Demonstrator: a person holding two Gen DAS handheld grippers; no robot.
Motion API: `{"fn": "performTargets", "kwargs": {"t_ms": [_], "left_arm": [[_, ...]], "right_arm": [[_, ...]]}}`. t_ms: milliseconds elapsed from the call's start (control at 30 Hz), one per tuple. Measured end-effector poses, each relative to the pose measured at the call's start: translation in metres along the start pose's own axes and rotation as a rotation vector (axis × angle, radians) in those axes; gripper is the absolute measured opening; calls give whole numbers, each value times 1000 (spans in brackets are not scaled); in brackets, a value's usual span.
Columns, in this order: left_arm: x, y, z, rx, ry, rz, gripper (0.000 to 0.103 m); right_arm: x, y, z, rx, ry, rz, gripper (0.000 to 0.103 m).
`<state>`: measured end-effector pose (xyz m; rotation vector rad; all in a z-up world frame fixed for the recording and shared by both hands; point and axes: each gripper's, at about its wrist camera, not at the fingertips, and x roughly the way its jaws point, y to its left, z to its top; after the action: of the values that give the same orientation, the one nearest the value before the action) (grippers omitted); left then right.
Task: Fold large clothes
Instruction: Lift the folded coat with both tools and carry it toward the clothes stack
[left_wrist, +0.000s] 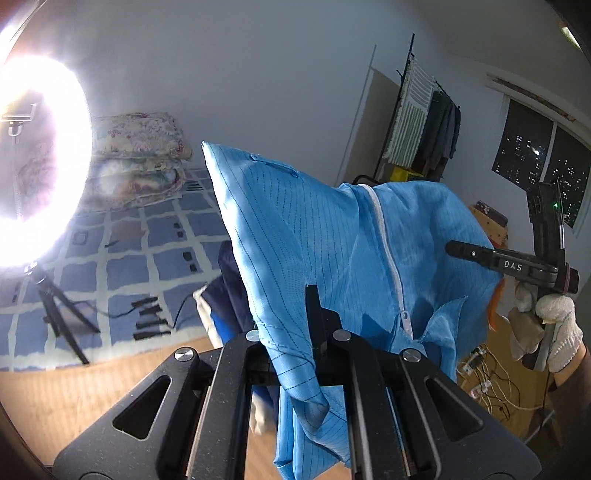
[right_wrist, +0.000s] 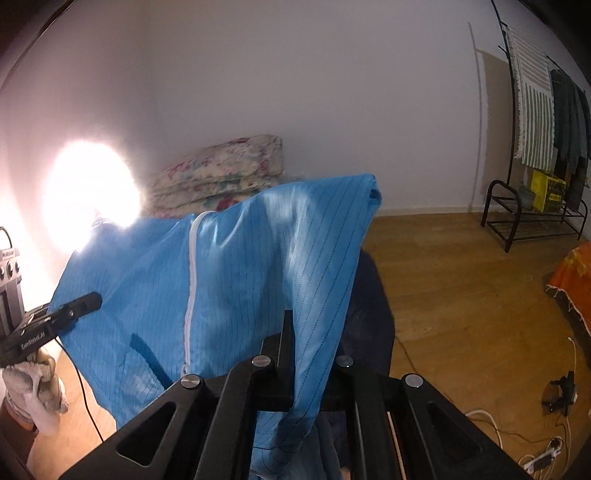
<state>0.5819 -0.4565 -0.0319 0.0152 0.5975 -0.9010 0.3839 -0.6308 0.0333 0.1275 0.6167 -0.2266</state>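
A light blue pinstriped jacket (left_wrist: 314, 229) with a white zipper (left_wrist: 388, 251) hangs in the air, stretched between both grippers. My left gripper (left_wrist: 309, 299) is shut on one edge of the cloth, which drapes over its jaws and down. In the same view my right gripper (left_wrist: 456, 249) bites the far edge, held by a white-gloved hand (left_wrist: 557, 325). In the right wrist view the jacket (right_wrist: 240, 266) spreads leftward, and my right gripper (right_wrist: 291, 325) is shut on its fabric. At the left, my left gripper (right_wrist: 90, 301) pinches the other edge above a gloved hand (right_wrist: 33, 387).
A bright ring light (left_wrist: 44, 166) stands on a tripod (left_wrist: 59, 314) over a blue checked mat (left_wrist: 140, 251), with folded floral quilts (left_wrist: 140, 155) behind. A clothes rack (right_wrist: 535, 147), a dark garment (right_wrist: 369, 314) below the jacket, orange cloth (right_wrist: 572, 280) and floor cables (right_wrist: 535, 450) lie around.
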Motion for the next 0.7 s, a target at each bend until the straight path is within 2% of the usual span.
{"fn": "performTargets", "kwargs": {"t_ms": [167, 333, 700], "left_arm": [[38, 10, 7, -11, 13, 25, 4], [71, 19, 0, -36, 46, 42, 4], [91, 13, -11, -28, 70, 62, 4]], "right_arm": [[39, -23, 15, 17, 9, -14, 3], [78, -38, 15, 8, 56, -37, 3], [110, -59, 10, 19, 96, -72, 3]]}}
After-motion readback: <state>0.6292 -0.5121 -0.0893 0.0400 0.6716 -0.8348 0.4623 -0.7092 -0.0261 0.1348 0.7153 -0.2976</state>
